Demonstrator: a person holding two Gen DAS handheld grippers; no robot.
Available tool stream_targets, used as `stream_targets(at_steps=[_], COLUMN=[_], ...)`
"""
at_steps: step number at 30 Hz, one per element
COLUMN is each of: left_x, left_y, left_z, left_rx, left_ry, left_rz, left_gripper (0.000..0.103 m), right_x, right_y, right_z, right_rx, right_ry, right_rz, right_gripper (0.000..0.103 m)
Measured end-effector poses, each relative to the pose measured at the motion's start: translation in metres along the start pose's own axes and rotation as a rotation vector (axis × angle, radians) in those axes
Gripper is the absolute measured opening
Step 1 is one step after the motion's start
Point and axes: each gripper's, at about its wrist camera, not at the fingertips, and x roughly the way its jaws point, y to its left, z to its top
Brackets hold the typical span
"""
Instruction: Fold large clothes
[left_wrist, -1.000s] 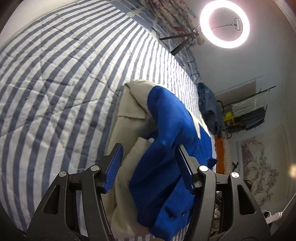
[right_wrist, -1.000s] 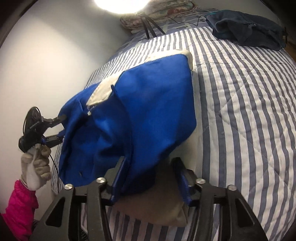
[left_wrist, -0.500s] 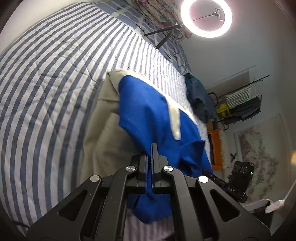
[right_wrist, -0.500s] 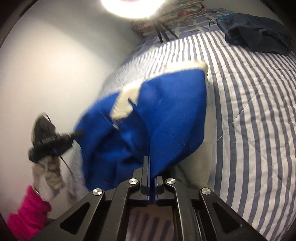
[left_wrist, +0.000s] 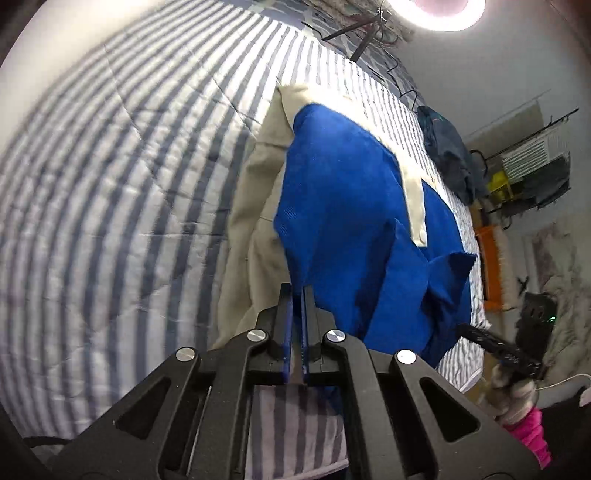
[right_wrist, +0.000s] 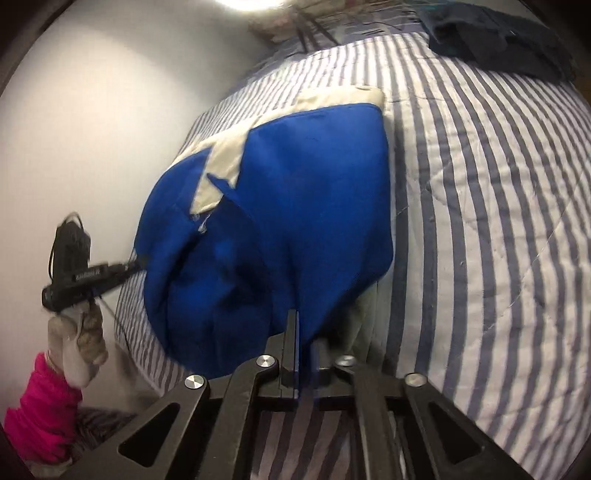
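Note:
A large blue and cream garment (left_wrist: 354, 206) lies partly on the striped bed and is lifted at its near edge. My left gripper (left_wrist: 295, 295) is shut on the blue fabric at one near corner. My right gripper (right_wrist: 301, 325) is shut on the blue fabric (right_wrist: 295, 206) at the other near corner. The cream side (left_wrist: 255, 192) lies under the blue on the quilt. The right gripper also shows in the left wrist view (left_wrist: 495, 343), and the left gripper shows in the right wrist view (right_wrist: 92, 273), held by a gloved hand.
The bed has a blue and white striped quilt (left_wrist: 110, 166). A dark garment (right_wrist: 498, 40) lies at the far side of the bed. A ring light (left_wrist: 439, 11) on a stand is behind the bed. A white wall (right_wrist: 92, 110) runs along one side.
Both grippers went from open around the garment's near edge to shut on the blue fabric. They have since lifted it and pulled it back a little.

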Motion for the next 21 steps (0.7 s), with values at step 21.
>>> stream_targets(at_steps=[21], left_x=[0.061], left_y=[-0.043], left_z=[0.054], left_rx=[0.230], left_ry=[-0.117], left_rz=[0.196], left_gripper=[0.000], right_x=[0.009], right_y=[0.031], right_z=[0.052], right_rx=[-0.203], right_ry=[-0.208], right_rz=[-0.208], right_gripper=[0.030])
